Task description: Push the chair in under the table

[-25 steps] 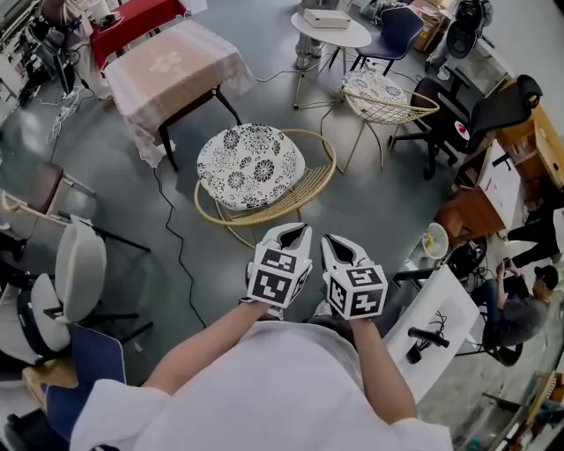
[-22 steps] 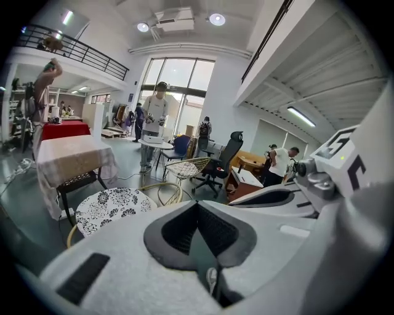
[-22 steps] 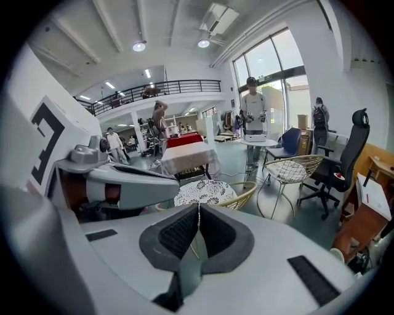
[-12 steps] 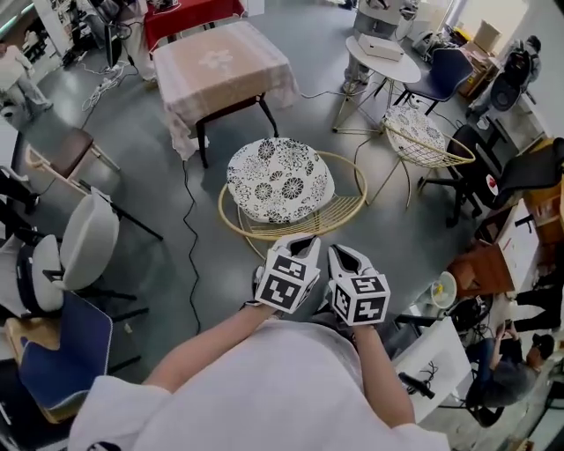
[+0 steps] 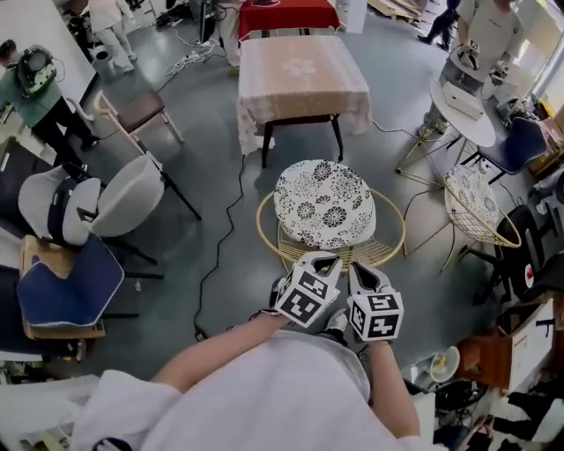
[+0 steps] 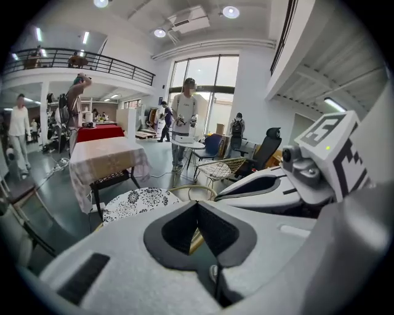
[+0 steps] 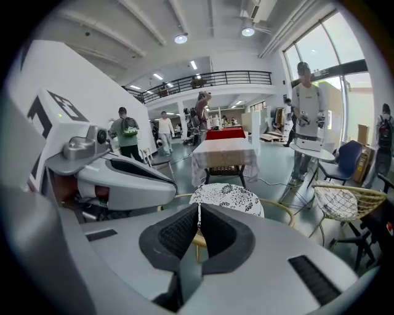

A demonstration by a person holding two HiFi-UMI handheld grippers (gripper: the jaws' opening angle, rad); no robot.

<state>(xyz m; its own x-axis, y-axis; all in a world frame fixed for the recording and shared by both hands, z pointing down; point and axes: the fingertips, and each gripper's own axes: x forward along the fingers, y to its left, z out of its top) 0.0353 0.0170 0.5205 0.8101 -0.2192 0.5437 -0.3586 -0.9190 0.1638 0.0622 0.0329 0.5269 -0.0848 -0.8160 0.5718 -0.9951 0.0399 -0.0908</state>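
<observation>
Looking down at a round chair (image 5: 324, 203) with a black-and-white flower cushion and a yellow wire frame, standing on the grey floor. Seeing it near the table (image 5: 302, 75) with the tan cloth, but apart from it, out in the open and not under the top. Facing the table's dark legs across a strip of bare floor.

Holding the left gripper (image 5: 324, 258) and the right gripper (image 5: 363, 267) side by side, just at the near edge of the chair's yellow rim, pointing toward it and tipped down. Cannot tell from above whether the tips touch the rim.

Finding the left gripper pinched tight in its own view, dark pads pressed together, nothing between them. Finding the right gripper pinched tight too, pads meeting in a thin line, nothing held.

Spotting a black cable (image 5: 225, 220) snaking over the floor to the left of the chair. Noticing a red table (image 5: 286, 13) behind the tan one, a grey chair (image 5: 132, 194) and a blue chair (image 5: 70, 286) off to the left, and a small round white table (image 5: 463, 97) and a second wire chair (image 5: 476, 207) off to the right — all well apart from the grippers. Catching people (image 7: 308, 104) standing farther back in the big hall in both gripper views.
</observation>
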